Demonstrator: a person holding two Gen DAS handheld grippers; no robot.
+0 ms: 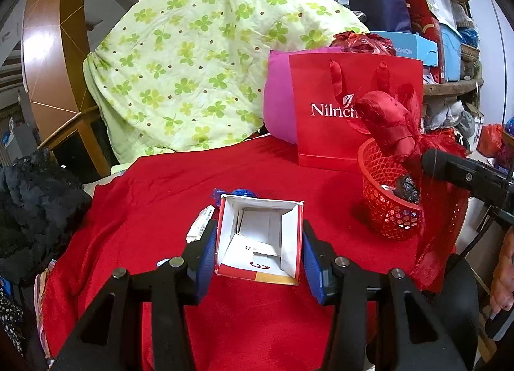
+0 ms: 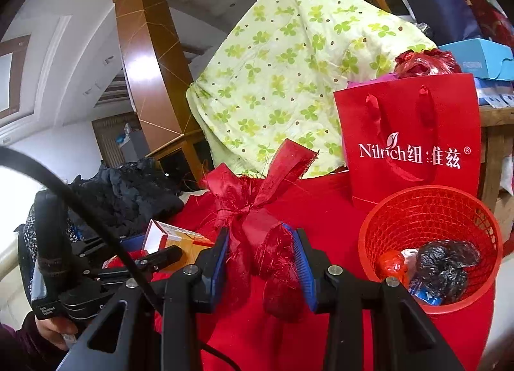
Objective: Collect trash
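Step in hand: I judged I was carrying two pieces of trash toward the red mesh basket (image 2: 430, 239), one in each tool.
Left gripper (image 1: 258, 250): it pinched an empty open carton (image 1: 260, 242) by its two side walls, mouth toward the camera, lifted over the red tablecloth (image 1: 160, 197).
Right gripper (image 2: 261, 266): its blue pads (image 2: 303, 261) were pressed onto a bunched red ribbon bow (image 2: 257, 210), whose loops stood up above the jaws.
Basket versus right tool: the basket sat to the right of the ribbon and near it, upright on the cloth, in front of the red Nilrich paper bag (image 2: 408, 133); a crumpled black bag (image 2: 446, 261) and other scraps already lay inside.
Basket versus left tool: it stood well off to the carton's right.
Doing it well: I reckoned the ribbon should go first, brought fully over the rim before release, since loose tails could snag the mesh.
Carton care: I would keep the squeeze light so the thin walls didn't buckle.
Left on the cloth: a small white wrapper (image 1: 200, 225) and a blue scrap (image 1: 241, 192) lay just beyond the carton.
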